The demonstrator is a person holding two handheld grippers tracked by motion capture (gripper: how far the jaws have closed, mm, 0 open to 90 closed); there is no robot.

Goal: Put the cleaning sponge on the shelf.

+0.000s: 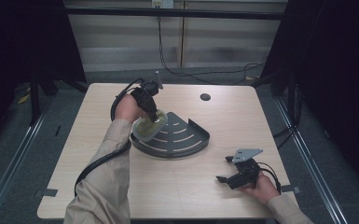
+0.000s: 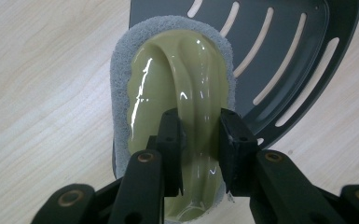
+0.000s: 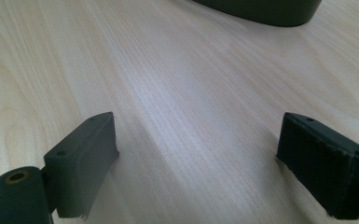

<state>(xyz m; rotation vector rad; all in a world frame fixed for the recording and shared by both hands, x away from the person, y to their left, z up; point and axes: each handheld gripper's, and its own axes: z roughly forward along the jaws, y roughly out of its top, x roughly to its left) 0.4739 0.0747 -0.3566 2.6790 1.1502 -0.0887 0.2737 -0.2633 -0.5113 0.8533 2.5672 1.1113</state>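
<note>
We grip the scrubber (image 2: 177, 93) with our left gripper (image 2: 199, 140), its jaws clamped on the raised olive handle, the grey pad lying over the left edge of the dark slotted corner tray (image 2: 298, 56). Our right gripper (image 3: 198, 158) rests near the table's (image 3: 177, 84) front right corner, jaws spread wide and holding nothing.

Hand-held gripper (image 2: 199, 140) pinches the scrubber's (image 2: 179, 88) green handle ridge — half over the slotted tray (image 2: 303, 56).

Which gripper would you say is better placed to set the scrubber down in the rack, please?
Left, probably: the left gripper is shut on the scrubber at the rack edge; the right gripper rests open, apart.
</note>
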